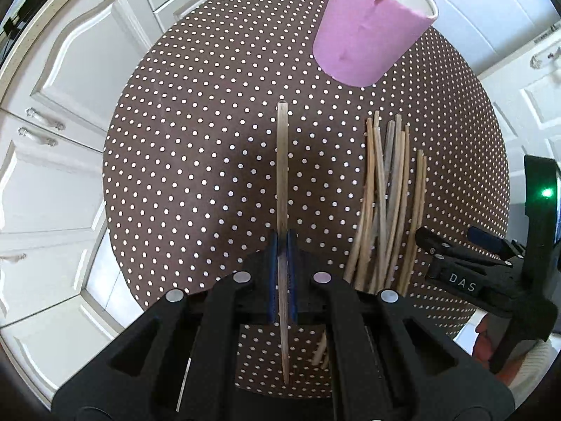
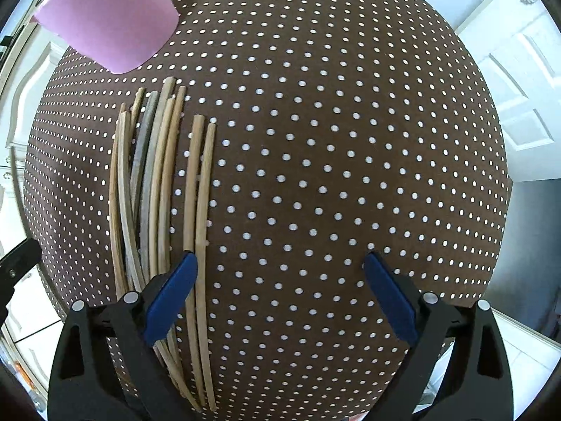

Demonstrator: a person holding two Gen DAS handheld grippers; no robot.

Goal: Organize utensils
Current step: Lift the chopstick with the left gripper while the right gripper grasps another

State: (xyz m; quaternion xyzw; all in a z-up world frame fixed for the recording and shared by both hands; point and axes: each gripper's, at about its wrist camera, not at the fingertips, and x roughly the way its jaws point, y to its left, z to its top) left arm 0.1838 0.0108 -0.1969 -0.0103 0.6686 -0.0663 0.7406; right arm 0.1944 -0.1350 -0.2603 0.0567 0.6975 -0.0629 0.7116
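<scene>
Clamped between the blue pads of the left gripper [image 1: 282,242], a single wooden chopstick [image 1: 282,161] is held above the dotted brown tablecloth [image 1: 196,161], pointing toward the far side. Just right of it, the pile of chopsticks [image 1: 385,203] is laid on the cloth. Beyond, at the far edge, a pink paper cup [image 1: 368,31] is seen upright. The right gripper [image 2: 280,263] is spread wide with nothing held; its left pad [image 2: 171,294] is placed over the pile.

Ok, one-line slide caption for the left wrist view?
Left gripper shut on one chopstick above the dotted table, pink cup ahead, loose chopsticks alongside.
</scene>
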